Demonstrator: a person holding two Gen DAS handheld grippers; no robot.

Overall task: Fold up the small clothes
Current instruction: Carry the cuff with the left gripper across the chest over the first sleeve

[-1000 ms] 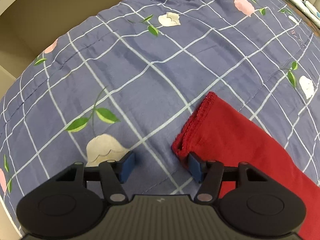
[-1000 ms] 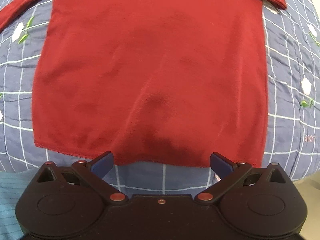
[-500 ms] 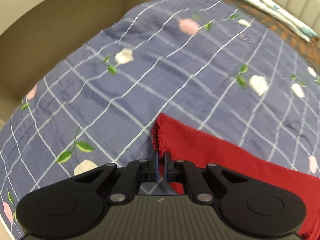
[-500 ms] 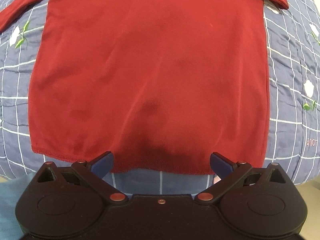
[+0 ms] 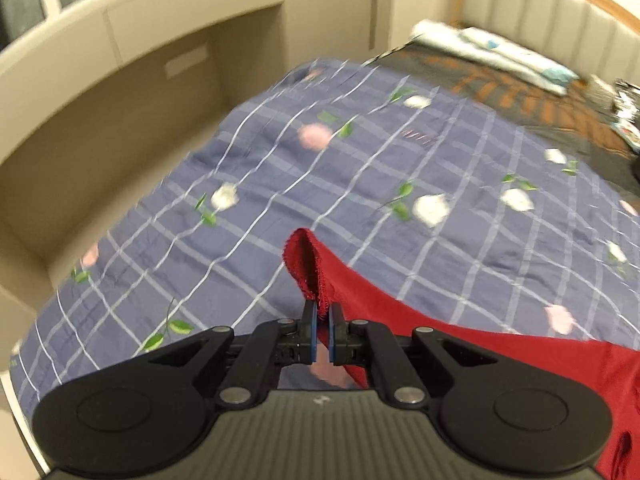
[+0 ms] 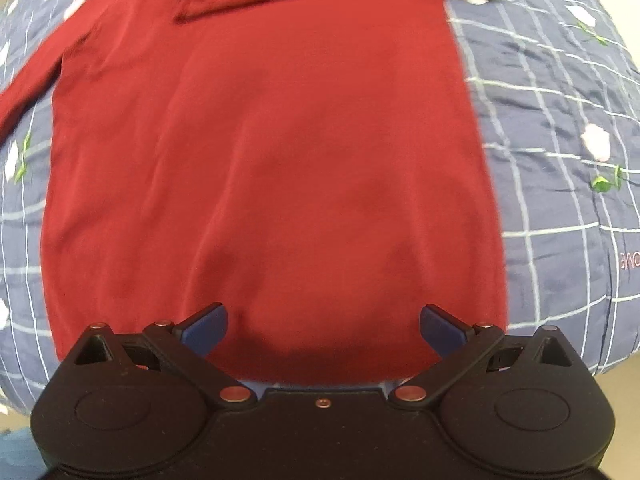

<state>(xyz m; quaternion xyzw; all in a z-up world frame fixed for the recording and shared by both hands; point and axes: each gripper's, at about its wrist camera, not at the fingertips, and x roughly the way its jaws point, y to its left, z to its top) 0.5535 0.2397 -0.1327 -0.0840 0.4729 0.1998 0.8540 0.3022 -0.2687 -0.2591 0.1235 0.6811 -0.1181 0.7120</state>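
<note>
A red long-sleeved top (image 6: 272, 152) lies flat on the blue checked floral quilt (image 6: 560, 128), one sleeve folded across its upper part. My right gripper (image 6: 322, 322) is open, its blue fingers spread over the top's lower hem. In the left wrist view my left gripper (image 5: 321, 318) is shut on the cuff of the red sleeve (image 5: 310, 264), which stands lifted above the quilt (image 5: 360, 168); the rest of the sleeve trails down to the right.
A beige wall and boxed ledge (image 5: 120, 92) run along the quilt's far left edge. Beyond the quilt lie a brown patterned cover (image 5: 520, 100) and a pale pillow (image 5: 492, 52) by a padded headboard. The quilt's edge drops away at the right gripper's lower right.
My left gripper shut on the sleeve cuff and has lifted it off the quilt. My right gripper moved forward over the hem, staying open.
</note>
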